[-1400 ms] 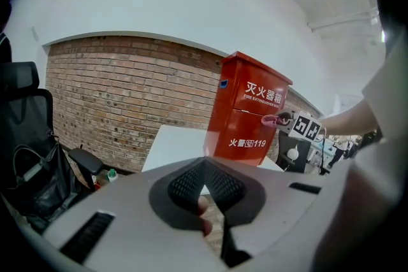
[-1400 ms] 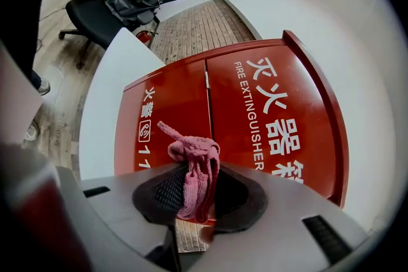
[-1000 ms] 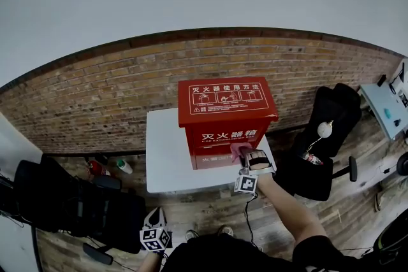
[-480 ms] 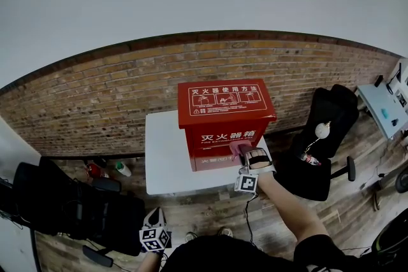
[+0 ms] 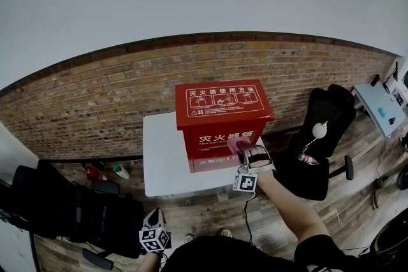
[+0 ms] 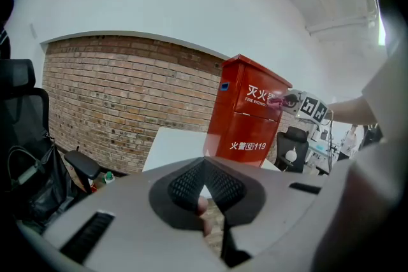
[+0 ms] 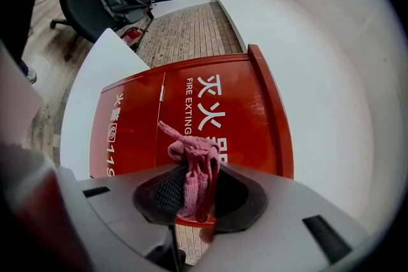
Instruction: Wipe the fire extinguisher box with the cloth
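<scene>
The red fire extinguisher box (image 5: 224,116) stands upright on a small white table (image 5: 160,162), with white characters on its lid and front. My right gripper (image 5: 246,153) is shut on a pink cloth (image 5: 237,144) and holds it against the right part of the box's front, at the row of white characters. In the right gripper view the cloth (image 7: 195,174) hangs bunched between the jaws in front of the box (image 7: 210,105). My left gripper (image 5: 155,230) is low at the frame's bottom, far from the box, shut on nothing. From it I see the box (image 6: 250,116) and the cloth (image 6: 276,100).
A brick wall (image 5: 95,99) runs behind the table. A black office chair (image 5: 324,137) stands right of the table, another black chair (image 5: 70,210) at the lower left. Bottles (image 5: 118,170) lie on the wood floor by the wall. A desk (image 5: 381,108) is at far right.
My right gripper has slid the cloth a little upward on the box's front, from below the white characters onto them. The left gripper has stayed put.
</scene>
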`<control>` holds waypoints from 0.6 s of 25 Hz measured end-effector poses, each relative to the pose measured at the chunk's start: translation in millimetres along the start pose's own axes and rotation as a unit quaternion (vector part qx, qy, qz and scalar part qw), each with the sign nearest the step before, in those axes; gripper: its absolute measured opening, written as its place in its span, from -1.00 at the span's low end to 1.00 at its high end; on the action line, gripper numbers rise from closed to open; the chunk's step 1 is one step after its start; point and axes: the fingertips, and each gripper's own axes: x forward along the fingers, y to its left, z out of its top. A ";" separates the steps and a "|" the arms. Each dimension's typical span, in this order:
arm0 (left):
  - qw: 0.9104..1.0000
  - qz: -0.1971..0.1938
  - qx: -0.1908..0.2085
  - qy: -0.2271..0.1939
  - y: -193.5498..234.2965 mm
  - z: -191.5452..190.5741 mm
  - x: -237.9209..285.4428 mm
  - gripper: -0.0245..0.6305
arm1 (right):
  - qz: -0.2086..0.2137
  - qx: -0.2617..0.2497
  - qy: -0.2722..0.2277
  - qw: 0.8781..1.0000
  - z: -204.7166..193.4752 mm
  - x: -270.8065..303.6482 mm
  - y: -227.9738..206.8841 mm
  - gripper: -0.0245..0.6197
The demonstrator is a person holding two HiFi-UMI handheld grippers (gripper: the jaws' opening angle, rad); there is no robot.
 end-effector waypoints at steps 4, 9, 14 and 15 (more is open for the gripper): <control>1.000 0.000 0.000 0.001 1.8 -0.2 1.0 -0.85 | -0.011 0.000 -0.001 1.000 0.3 -2.5 -9.9 -0.61; 1.000 -0.001 0.001 -0.001 2.8 0.8 2.6 -0.85 | -0.034 0.002 -0.003 0.999 4.0 -7.8 -35.6 -0.61; 1.000 -0.002 0.001 -0.001 2.5 -0.8 4.8 -0.85 | -0.051 0.001 -0.004 0.999 6.0 -11.9 -56.9 -0.61; 1.000 -0.003 0.000 -0.001 2.5 -1.0 5.2 -0.86 | -0.054 0.000 -0.004 0.999 6.3 -12.5 -60.5 -0.61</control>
